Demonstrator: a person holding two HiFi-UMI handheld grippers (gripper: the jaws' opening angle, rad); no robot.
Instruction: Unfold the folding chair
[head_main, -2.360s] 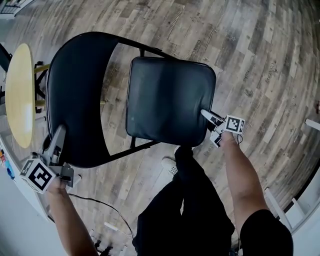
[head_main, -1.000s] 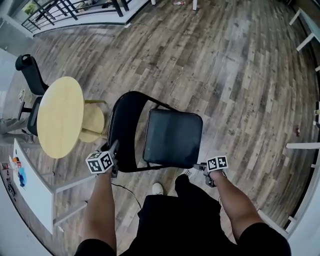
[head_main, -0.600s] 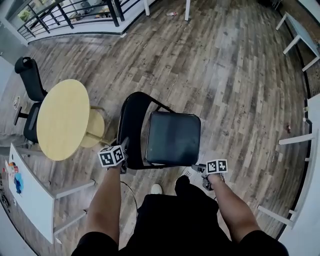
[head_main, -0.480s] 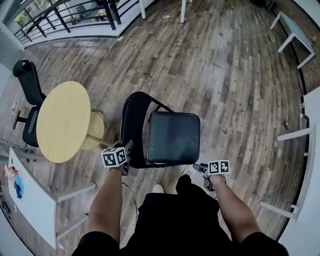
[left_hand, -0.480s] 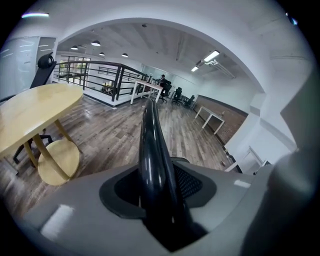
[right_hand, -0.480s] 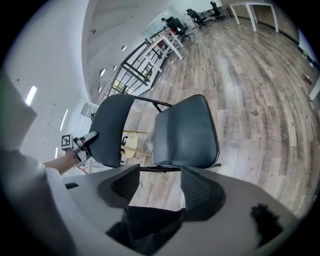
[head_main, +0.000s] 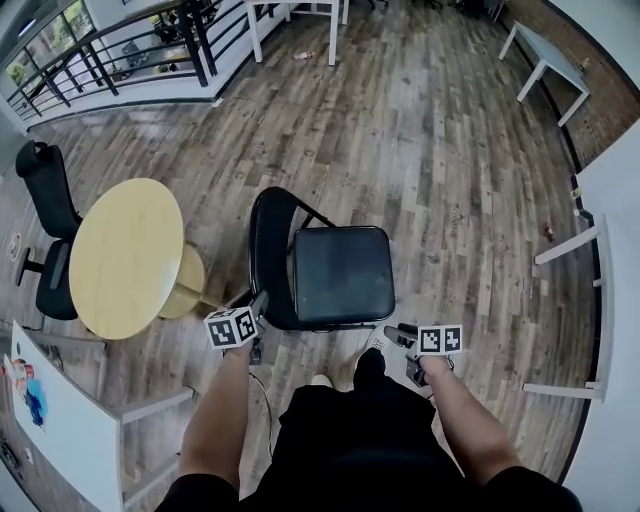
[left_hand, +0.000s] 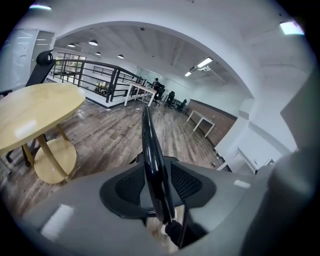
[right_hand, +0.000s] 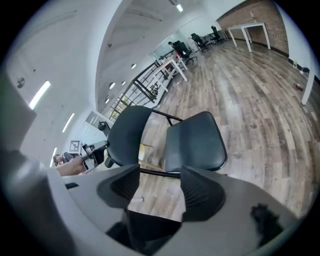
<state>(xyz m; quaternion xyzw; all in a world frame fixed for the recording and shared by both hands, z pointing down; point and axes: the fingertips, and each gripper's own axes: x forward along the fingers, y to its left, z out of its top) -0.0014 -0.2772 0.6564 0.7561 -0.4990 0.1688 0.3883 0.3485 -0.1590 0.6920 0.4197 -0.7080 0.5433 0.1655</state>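
The black folding chair stands unfolded on the wood floor, its padded seat (head_main: 340, 272) level and its curved backrest (head_main: 268, 255) upright to the left. My left gripper (head_main: 260, 303) is at the backrest's near edge. In the left gripper view that edge (left_hand: 151, 160) runs between the jaws, which are opening, and gaps show beside both pads (left_hand: 187, 181). My right gripper (head_main: 396, 333) hovers open and holds nothing just off the seat's near right corner. In the right gripper view the seat (right_hand: 195, 142) and backrest (right_hand: 125, 131) lie ahead of the right gripper (right_hand: 160, 187).
A round yellow table (head_main: 125, 255) stands left of the chair, with a black office chair (head_main: 40, 190) beyond it. A white desk (head_main: 60, 430) is at lower left, white tables (head_main: 585, 240) line the right, and a railing (head_main: 120, 60) runs along the top left. The person's legs stand just behind the chair.
The view has pulled back and up from the chair. My right gripper has come away from the seat's front corner. My left gripper has slid along the backrest's edge toward the person.
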